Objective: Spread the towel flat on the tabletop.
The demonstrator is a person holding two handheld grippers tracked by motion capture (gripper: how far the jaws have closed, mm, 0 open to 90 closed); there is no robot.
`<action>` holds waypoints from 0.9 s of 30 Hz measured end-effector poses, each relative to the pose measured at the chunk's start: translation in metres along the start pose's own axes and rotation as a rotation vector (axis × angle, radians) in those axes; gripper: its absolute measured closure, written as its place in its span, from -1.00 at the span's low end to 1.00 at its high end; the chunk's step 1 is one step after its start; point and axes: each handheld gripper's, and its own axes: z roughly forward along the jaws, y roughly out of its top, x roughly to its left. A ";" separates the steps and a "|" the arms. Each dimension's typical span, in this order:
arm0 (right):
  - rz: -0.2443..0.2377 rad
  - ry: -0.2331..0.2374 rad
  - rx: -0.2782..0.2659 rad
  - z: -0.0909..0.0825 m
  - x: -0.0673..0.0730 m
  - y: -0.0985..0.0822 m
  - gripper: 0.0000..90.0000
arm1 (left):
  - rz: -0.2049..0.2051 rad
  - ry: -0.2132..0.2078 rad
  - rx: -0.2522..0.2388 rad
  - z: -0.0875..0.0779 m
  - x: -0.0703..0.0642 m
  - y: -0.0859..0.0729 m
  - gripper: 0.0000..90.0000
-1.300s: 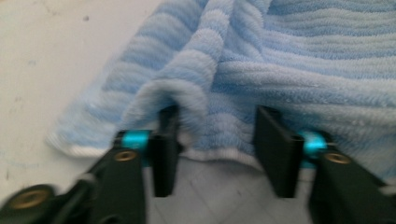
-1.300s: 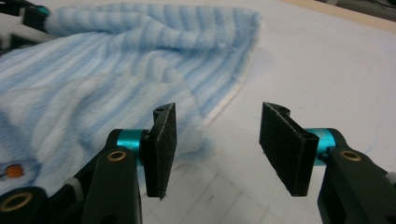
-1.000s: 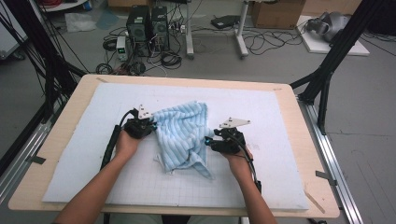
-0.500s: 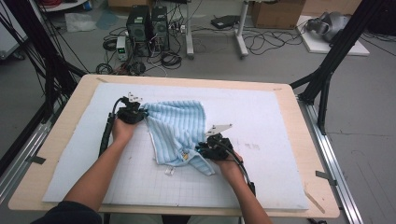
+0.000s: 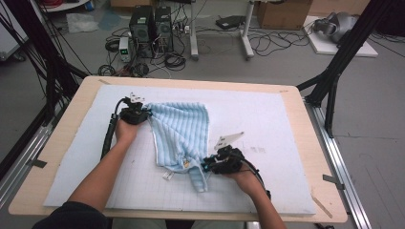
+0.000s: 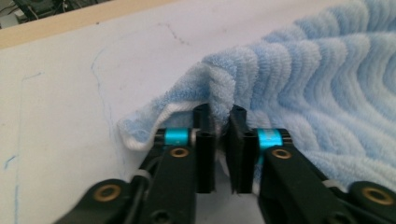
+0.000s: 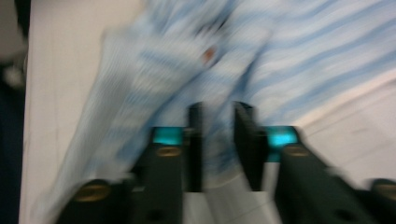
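Since earlier frame: left gripper (image 5: 135, 113) dragged light-blue striped towel (image 5: 181, 129) corner outward, jaws clenched on it. Right gripper (image 5: 217, 163) at near corner, jaws just reopened slightly, towel between, grip unclear. Towel mid-mat (image 5: 267, 119). Risk: loose right corner slips, towel bunches.

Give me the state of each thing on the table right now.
Towel: partly spread, crumpled, its near end bunched, lying on the mat.
Left tongs: shut on the towel's far left corner.
Right tongs: jaws have just been opening, towel's near end between them; blurred, grip unclear.
Mat: flat on the table.
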 end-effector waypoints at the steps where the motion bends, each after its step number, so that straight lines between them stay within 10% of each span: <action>1: 0.046 -0.023 -0.073 -0.006 -0.007 0.003 0.28 | -0.013 0.000 -0.007 -0.001 0.001 0.000 0.61; 5: 0.133 -0.198 -0.204 -0.016 -0.033 0.014 0.09 | -0.036 -0.031 -0.028 -0.005 0.002 0.002 0.20; 13: 0.159 -0.378 -0.113 0.026 -0.067 0.041 -0.17 | -0.044 -0.117 -0.032 -0.021 -0.004 0.003 -0.10; 25: 0.140 -0.442 -0.044 0.047 -0.071 0.046 0.08 | 0.008 -0.306 -0.015 -0.037 -0.028 -0.016 -0.30; 27: 0.156 -0.433 -0.052 0.047 -0.072 0.045 0.19 | 0.053 -0.289 0.022 -0.033 -0.036 -0.018 -0.30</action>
